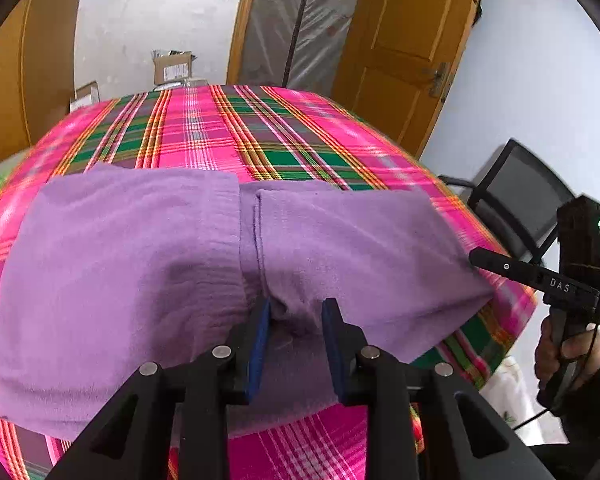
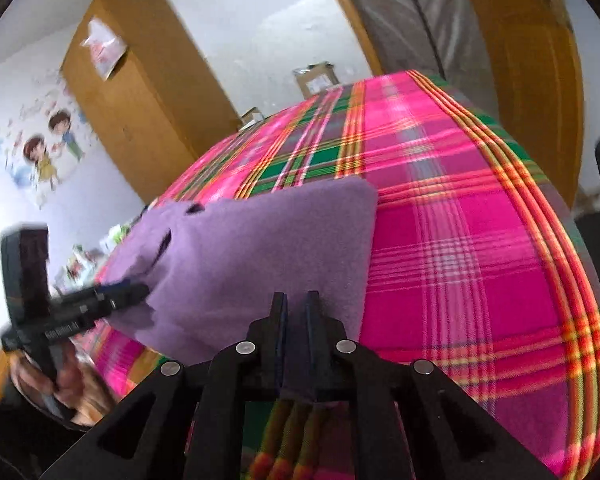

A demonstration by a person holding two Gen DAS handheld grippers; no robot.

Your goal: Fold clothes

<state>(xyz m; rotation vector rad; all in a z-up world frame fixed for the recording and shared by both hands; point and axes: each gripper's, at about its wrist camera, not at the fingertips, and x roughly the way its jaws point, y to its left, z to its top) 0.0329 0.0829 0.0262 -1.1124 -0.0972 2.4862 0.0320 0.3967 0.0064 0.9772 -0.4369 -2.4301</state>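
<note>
A: Left wrist view: purple garment (image 1: pixel 140 264) folded on plaid-covered table (image 1: pixel 228 132); left tool (image 1: pixel 296 312) parted, cloth bunched between pads, ungripped.

B: Right tool (image 2: pixel 296 304) nearly closed, pinching the garment's near edge. Cardboard box (image 1: pixel 172 66), wooden door (image 1: pixel 408 28) behind.

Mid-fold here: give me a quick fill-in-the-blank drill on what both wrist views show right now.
1. The garment being folded is ____ in colour.
2. It lies on a plaid tablecloth that is mostly ____ with green bands.
3. Behind the table, on the left in the right wrist view, the wall carries ____ stickers of children.
4. In the left wrist view, the right tool meets the garment at its ____ edge.

Missing words: purple; pink; cartoon; right
</note>
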